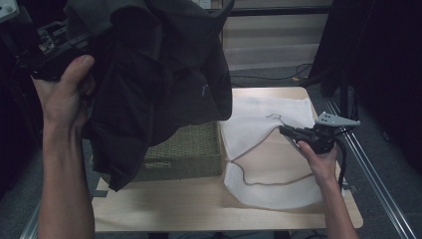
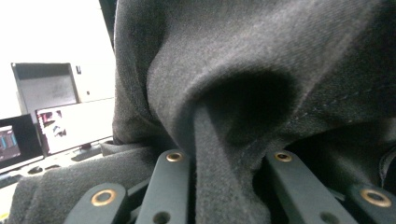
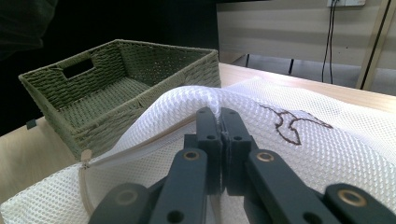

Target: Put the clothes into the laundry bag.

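Note:
A dark grey garment [image 1: 154, 74] hangs in the air over the table's left half, held up high by my left gripper [image 1: 54, 50]. In the left gripper view a fold of the garment [image 2: 224, 177] runs between the jaws, which are shut on it. A white mesh laundry bag [image 1: 271, 149] with a beige zipper lies on the table's right half. My right gripper [image 1: 286, 130] is shut on the bag's upper layer [image 3: 205, 100] near the zipper edge and lifts it a little off the lower layer.
A green woven basket [image 1: 191, 149] stands on the wooden table [image 1: 199, 204] between garment and bag; it is empty [image 3: 107, 93] in the right gripper view. Monitors [image 2: 56, 126] stand far behind the garment. Dark curtains flank the table.

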`<state>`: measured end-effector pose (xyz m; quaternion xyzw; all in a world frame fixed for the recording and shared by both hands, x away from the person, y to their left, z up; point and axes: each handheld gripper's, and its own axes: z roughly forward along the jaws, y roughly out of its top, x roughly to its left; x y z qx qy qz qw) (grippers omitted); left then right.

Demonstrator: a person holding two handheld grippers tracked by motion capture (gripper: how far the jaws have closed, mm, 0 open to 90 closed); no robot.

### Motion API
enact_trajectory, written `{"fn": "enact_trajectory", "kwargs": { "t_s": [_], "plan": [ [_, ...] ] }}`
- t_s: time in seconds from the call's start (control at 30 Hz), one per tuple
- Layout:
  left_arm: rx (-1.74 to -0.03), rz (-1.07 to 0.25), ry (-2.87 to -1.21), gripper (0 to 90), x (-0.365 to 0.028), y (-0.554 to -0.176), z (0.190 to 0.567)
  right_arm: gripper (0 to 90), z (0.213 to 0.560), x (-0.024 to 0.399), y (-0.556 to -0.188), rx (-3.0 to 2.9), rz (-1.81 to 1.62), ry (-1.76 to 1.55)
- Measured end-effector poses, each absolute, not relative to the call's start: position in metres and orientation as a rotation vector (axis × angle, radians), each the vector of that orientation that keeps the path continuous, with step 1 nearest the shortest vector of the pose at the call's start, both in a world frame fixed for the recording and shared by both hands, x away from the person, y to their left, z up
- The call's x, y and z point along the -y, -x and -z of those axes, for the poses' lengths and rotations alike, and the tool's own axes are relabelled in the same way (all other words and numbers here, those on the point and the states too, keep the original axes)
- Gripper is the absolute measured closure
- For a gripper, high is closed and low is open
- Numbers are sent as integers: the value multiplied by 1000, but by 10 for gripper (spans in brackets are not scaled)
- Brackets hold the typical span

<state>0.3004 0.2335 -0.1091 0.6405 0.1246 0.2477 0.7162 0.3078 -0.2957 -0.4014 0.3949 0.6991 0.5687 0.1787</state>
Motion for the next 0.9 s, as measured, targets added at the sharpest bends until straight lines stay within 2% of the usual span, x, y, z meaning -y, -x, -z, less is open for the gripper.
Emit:
{"fn": "enact_trajectory", "kwargs": {
  "t_s": [0.9],
  "plan": [
    [-138,-393,-1390,784,-179,-265,99,885,400,297,-308,-1963,-1616,-1107]
  ]
}}
